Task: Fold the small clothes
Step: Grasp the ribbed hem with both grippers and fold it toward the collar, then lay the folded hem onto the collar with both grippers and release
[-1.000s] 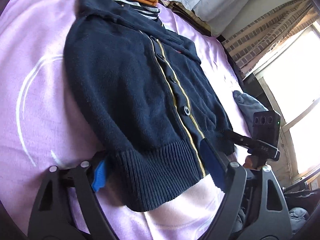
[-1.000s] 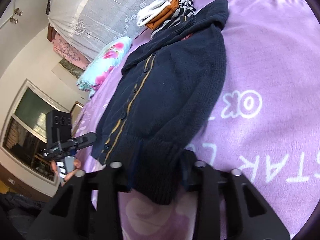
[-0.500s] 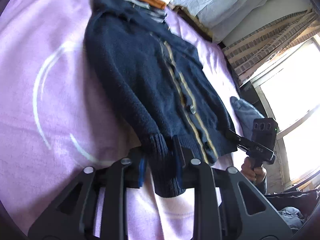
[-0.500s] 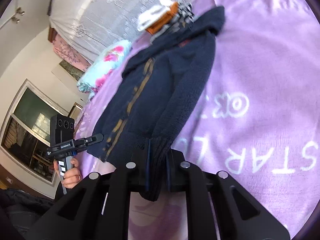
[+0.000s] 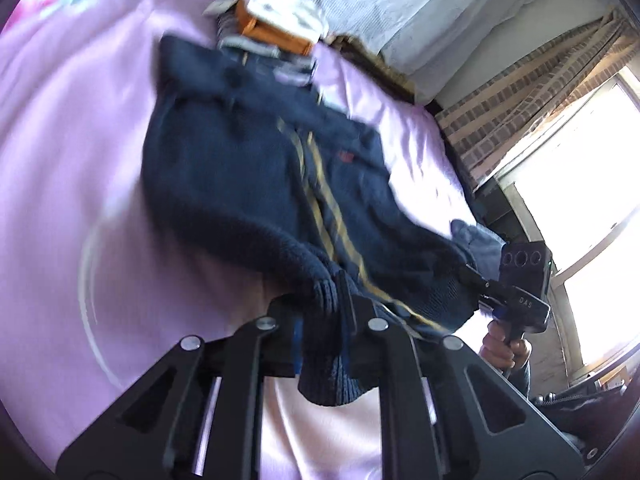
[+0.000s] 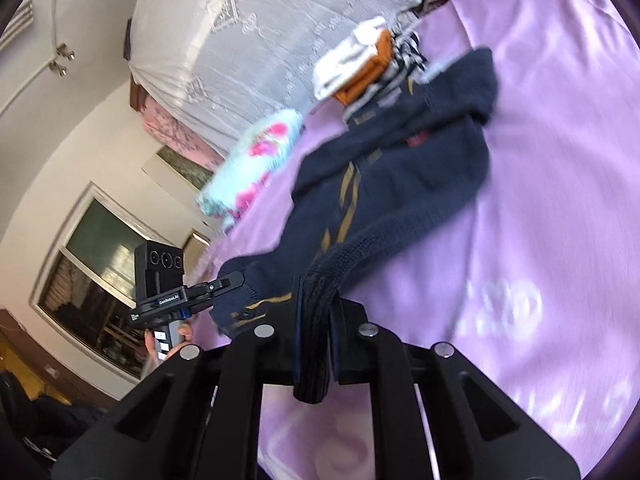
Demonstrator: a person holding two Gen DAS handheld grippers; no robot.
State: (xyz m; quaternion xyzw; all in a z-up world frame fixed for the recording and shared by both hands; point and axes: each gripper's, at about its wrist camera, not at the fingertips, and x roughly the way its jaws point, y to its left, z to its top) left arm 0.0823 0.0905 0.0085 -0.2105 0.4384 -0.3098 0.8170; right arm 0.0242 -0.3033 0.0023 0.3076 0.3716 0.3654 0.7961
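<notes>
We hold two tongs over a bed covered by a purple sheet [image 6: 560,200]. The left tongs [image 5: 320,320] are clenched on the ribbed hem of a navy cardigan [image 5: 248,184], with a fold of the knit hanging down between the closed fingers. The right tongs [image 6: 314,320] are likewise clenched on the hem at the garment's other bottom corner, a bunched ribbed strip trapped between their fingers. Ahead of both tongs the hem end is raised off the sheet, while the collar end, farthest from the tongs, lies on the bed. Two tan stripes run along the button front, from the hem toward the collar. Just beyond the collar sits a stack of folded clothes [image 6: 360,68], white on top, orange beneath, striped at the bottom. In the right wrist view, the left tongs appear at the left, gripped by a hand [image 6: 176,344]; a floral pillow [image 6: 256,160] lies beyond them. Both views are motion-blurred.
</notes>
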